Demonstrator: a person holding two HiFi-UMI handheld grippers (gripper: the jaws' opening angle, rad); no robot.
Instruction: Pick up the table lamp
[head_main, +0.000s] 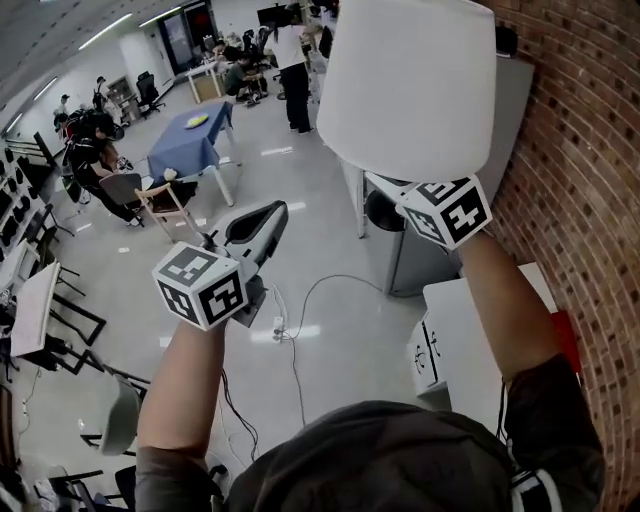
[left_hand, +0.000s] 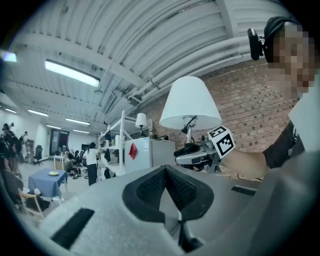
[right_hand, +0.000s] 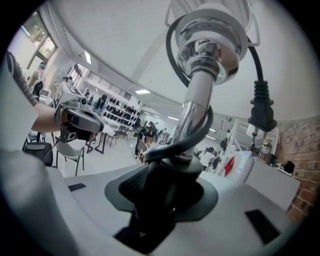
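The table lamp has a white shade (head_main: 410, 85) and hangs in the air at the top of the head view. In the right gripper view its chrome stem (right_hand: 200, 95) rises between the jaws, with the black cord (right_hand: 175, 145) wound around it. The plug (right_hand: 262, 107) dangles at the right. My right gripper (right_hand: 167, 172) is shut on the stem and cord, just below the shade (head_main: 392, 188). My left gripper (head_main: 272, 212) is held up to the left of the lamp, apart from it. Its jaws (left_hand: 167, 182) meet with nothing between them. It looks across at the shade (left_hand: 190, 102) and the right gripper (left_hand: 200, 152).
A brick wall (head_main: 590, 150) runs along the right. A grey cabinet (head_main: 420, 255) and a white table (head_main: 470, 330) stand below the lamp. A cable (head_main: 300, 330) trails over the floor. A blue-clothed table (head_main: 190, 140), chairs and several people are farther off.
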